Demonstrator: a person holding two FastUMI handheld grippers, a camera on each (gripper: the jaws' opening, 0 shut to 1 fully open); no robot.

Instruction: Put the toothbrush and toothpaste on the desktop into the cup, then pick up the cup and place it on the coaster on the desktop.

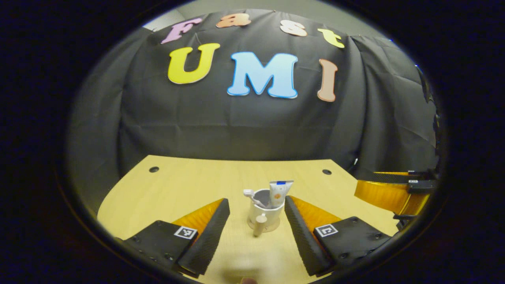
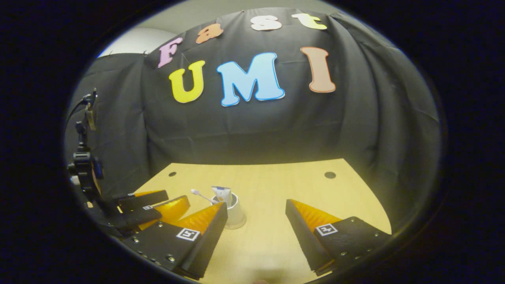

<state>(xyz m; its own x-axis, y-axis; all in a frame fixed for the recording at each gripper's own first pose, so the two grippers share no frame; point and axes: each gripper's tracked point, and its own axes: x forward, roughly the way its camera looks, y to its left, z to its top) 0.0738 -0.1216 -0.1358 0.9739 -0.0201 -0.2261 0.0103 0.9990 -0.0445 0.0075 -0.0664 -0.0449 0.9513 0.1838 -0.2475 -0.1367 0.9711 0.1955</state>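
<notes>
- Cup (image 1: 265,209) stands upright on the bench (image 1: 189,185), on a round coaster (image 1: 272,228) whose edge shows under its base; its handle (image 1: 260,225) points toward the left claw's camera.
- Toothbrush (image 1: 252,196) leans inside the cup with its head over the rim, and the toothpaste (image 1: 279,192) tube stands in it just beside the brush.
- Left claw (image 1: 256,232) is spread wide and grips nothing; its fingers sit either side of the cup, apart from it.
- Right claw (image 2: 256,232) is likewise wide open and empty, with the cup (image 2: 233,213) just beyond its left finger.
- Far off at the right edge of the left gripper view, part of the other claw shows above the bench.
</notes>
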